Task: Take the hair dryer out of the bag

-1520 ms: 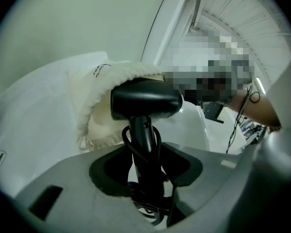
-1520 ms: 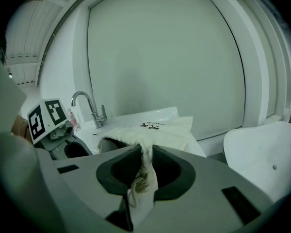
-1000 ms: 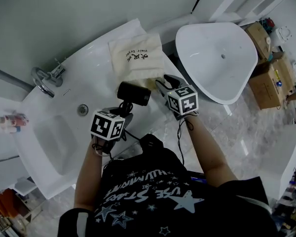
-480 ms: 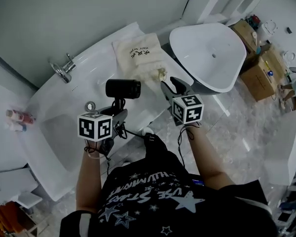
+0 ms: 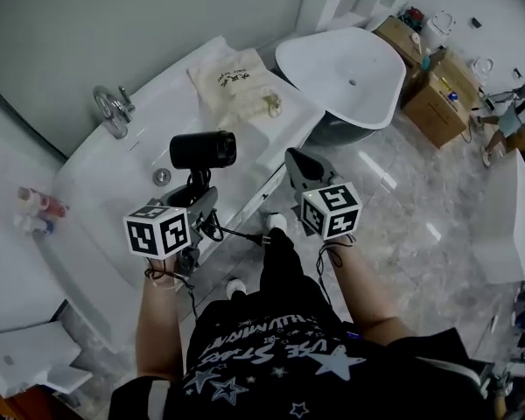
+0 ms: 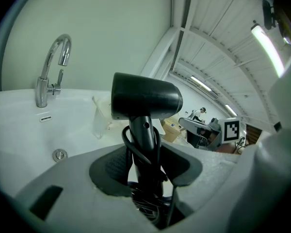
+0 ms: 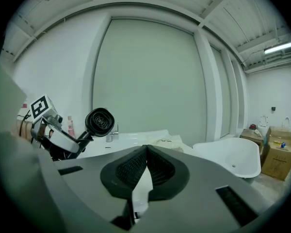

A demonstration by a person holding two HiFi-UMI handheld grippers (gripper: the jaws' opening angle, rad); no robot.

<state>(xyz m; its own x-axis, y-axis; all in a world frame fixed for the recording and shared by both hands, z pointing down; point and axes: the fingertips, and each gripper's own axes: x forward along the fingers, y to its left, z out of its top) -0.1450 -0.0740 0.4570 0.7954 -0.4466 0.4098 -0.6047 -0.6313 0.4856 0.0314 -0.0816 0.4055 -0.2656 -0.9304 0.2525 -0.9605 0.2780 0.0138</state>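
Note:
My left gripper (image 5: 199,198) is shut on the handle of the black hair dryer (image 5: 203,150), holding it upright in the air in front of the white counter. In the left gripper view the handle and its coiled cord sit between the pads (image 6: 115,165), with the dryer (image 6: 144,100) barrel pointing sideways. The cream drawstring bag (image 5: 232,81) lies flat on the counter behind, apart from the dryer. My right gripper (image 5: 297,163) hangs to the right, shut with nothing in it. The right gripper view shows my right gripper (image 7: 145,164) with its pads touching, and the dryer (image 7: 100,122) off to the left.
A chrome faucet (image 5: 112,112) and a drain (image 5: 161,176) sit in the white basin on the left. A white freestanding tub (image 5: 346,73) stands to the right of the bag, with cardboard boxes (image 5: 437,99) beyond it. Bottles (image 5: 35,208) are at far left. The dryer's cord (image 5: 236,232) trails down.
Both grippers have drawn back from the counter and risen. The dryer has come along in the left gripper, away from the bag. The right gripper's jaws have gone from open to shut.

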